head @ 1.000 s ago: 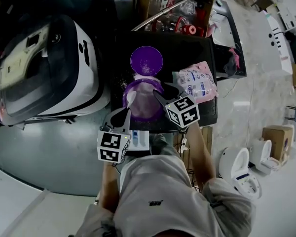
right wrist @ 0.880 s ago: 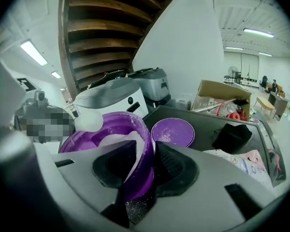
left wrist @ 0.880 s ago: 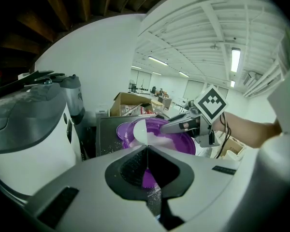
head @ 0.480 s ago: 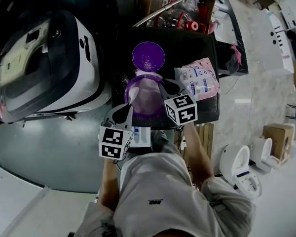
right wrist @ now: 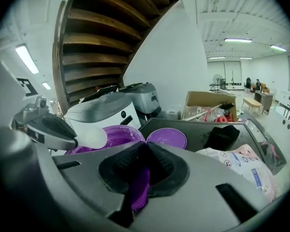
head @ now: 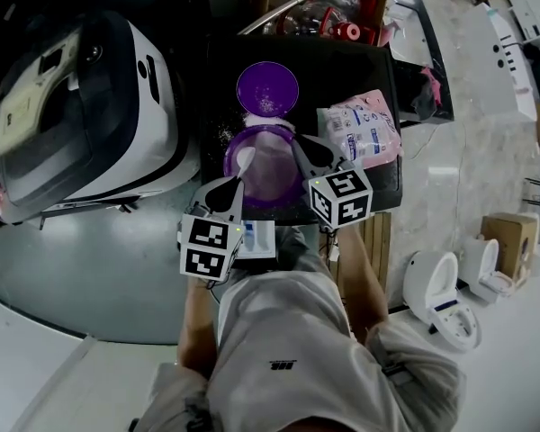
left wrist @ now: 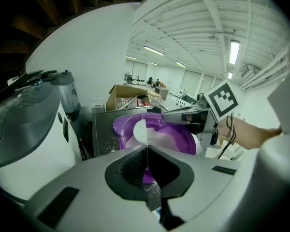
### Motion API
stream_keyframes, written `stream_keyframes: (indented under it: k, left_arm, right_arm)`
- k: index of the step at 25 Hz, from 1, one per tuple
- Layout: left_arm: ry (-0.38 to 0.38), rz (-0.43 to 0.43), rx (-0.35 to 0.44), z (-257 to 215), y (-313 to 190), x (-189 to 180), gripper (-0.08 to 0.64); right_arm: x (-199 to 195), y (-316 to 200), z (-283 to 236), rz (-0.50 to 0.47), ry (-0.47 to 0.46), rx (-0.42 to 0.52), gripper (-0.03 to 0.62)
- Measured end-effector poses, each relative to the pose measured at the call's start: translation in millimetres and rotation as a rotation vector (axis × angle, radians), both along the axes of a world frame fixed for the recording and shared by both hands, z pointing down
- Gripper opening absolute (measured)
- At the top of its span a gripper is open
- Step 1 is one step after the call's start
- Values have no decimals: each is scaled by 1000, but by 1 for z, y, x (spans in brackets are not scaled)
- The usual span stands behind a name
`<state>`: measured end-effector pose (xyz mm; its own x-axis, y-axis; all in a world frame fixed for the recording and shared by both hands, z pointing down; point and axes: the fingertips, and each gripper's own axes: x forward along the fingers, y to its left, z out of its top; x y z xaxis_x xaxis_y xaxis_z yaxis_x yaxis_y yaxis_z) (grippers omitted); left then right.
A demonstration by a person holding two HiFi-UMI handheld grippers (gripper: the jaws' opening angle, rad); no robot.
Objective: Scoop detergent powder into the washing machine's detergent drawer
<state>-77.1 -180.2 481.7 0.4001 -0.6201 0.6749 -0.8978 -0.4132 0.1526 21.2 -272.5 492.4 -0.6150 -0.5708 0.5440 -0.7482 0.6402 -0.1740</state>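
A purple tub (head: 263,171) of white powder stands on the black table (head: 342,70), with its purple lid (head: 267,88) lying just behind it. My left gripper (head: 237,180) is shut on the thin handle of a white spoon (head: 244,159), whose bowl hangs over the tub's near-left rim (left wrist: 137,132). My right gripper (head: 298,144) has just been closing and now pinches the tub's right rim (right wrist: 139,185). The white-and-black washing machine (head: 81,115) stands left of the table. I cannot make out its drawer.
A pink-and-white detergent bag (head: 364,138) lies on the table right of the tub. A cardboard box of clutter (head: 324,7) stands behind the table. Spilled powder speckles the table near the tub's left side (left wrist: 104,146). A black cloth (right wrist: 222,135) lies near the back.
The right gripper's jaws have closed onto the tub's right rim. The left gripper, with the spoon, has stayed over the tub's near-left edge.
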Motion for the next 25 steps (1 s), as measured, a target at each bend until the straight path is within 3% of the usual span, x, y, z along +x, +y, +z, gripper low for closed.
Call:
stream_keyframes:
  k: [8, 16, 25]
  left_arm:
    - [-35, 29, -42, 4, -3, 10, 17]
    - [-108, 41, -155, 17, -14, 19, 17]
    - [-238, 74, -247, 30, -23, 26, 17]
  right_arm:
    - [0, 0, -1, -27, 22, 5, 18]
    - [2, 0, -1, -46, -7, -11, 23]
    - [0, 6, -5, -166, 55, 74, 67]
